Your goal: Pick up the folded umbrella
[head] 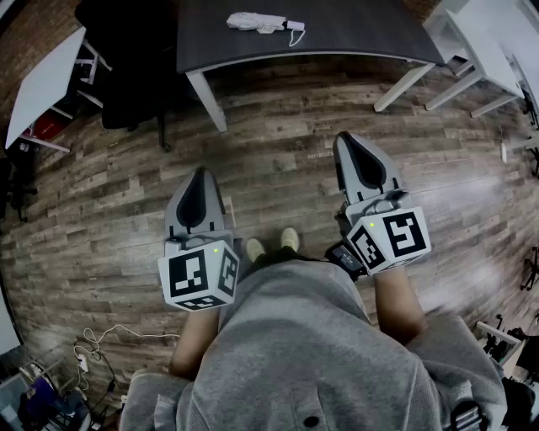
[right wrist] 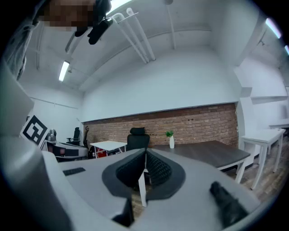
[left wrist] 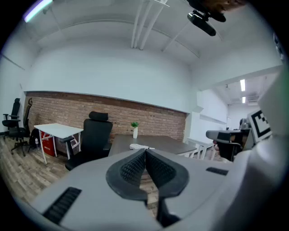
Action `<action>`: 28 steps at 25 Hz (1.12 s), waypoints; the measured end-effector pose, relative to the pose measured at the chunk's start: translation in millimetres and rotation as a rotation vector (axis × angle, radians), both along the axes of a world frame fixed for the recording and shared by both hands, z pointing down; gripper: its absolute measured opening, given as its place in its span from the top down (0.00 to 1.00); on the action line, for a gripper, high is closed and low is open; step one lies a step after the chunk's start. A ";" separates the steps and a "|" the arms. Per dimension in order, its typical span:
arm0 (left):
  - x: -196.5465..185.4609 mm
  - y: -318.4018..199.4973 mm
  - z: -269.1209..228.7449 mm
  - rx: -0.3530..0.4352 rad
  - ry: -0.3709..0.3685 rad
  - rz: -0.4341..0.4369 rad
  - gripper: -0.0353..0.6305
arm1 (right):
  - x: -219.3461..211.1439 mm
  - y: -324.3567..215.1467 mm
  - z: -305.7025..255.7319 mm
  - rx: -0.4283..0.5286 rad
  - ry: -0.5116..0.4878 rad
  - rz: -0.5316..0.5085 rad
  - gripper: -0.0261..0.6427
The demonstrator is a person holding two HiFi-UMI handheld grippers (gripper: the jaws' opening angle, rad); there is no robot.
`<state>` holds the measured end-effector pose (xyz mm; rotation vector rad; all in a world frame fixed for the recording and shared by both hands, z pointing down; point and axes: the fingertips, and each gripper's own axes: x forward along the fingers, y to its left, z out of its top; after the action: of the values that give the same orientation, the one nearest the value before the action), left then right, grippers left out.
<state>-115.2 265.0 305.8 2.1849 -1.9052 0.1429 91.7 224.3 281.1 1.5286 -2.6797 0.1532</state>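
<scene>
While the folded umbrella [head: 263,23] lies flat on the dark table [head: 354,34], pale against the top with its strap loop at one end, both grippers are held well apart from it, close to the person's body over the wood-plank floor [head: 286,126]. In the left gripper view the umbrella [left wrist: 139,146] shows as a small pale shape on that table, just above the jaw tips, with a white vase holding a green plant [left wrist: 134,130] farther back on the same top. A black office chair [left wrist: 95,135] stands beside the table and a white table [left wrist: 56,129] beyond it, all before a brick wall [left wrist: 67,108].

The left gripper [head: 200,171] has its ribbed pads pressed together with nothing between them, as its own view shows [left wrist: 145,153]. The right gripper [head: 345,136] is likewise closed and empty [right wrist: 145,155]; its view takes in the vase and the chair past the jaws.

The print I can make out is the black-and-white square pattern on the left cube [head: 198,278] and the right cube [head: 392,240], patterns rather than letters. Below them are a grey sweatshirt [head: 295,337] and the toes of two light shoes [head: 272,244].
</scene>
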 end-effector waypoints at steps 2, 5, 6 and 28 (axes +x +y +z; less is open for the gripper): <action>-1.6 1.4 -1.9 0.003 0.000 0.002 0.93 | -2.0 1.9 1.0 -0.005 -0.008 0.006 0.92; -5.5 5.8 -4.1 0.004 0.004 0.005 0.93 | -8.9 6.7 1.9 -0.019 -0.019 -0.001 0.92; -6.8 7.2 -4.5 0.004 0.006 0.007 0.93 | -12.0 8.9 1.2 -0.022 -0.028 -0.010 0.92; -61.3 29.7 -0.8 0.010 0.032 0.036 0.93 | -93.4 38.2 9.7 -0.021 0.019 -0.066 0.92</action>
<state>-176.4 294.7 305.0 2.2150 -1.8540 0.1042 -1.7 262.5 290.8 1.4270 -2.7006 0.1628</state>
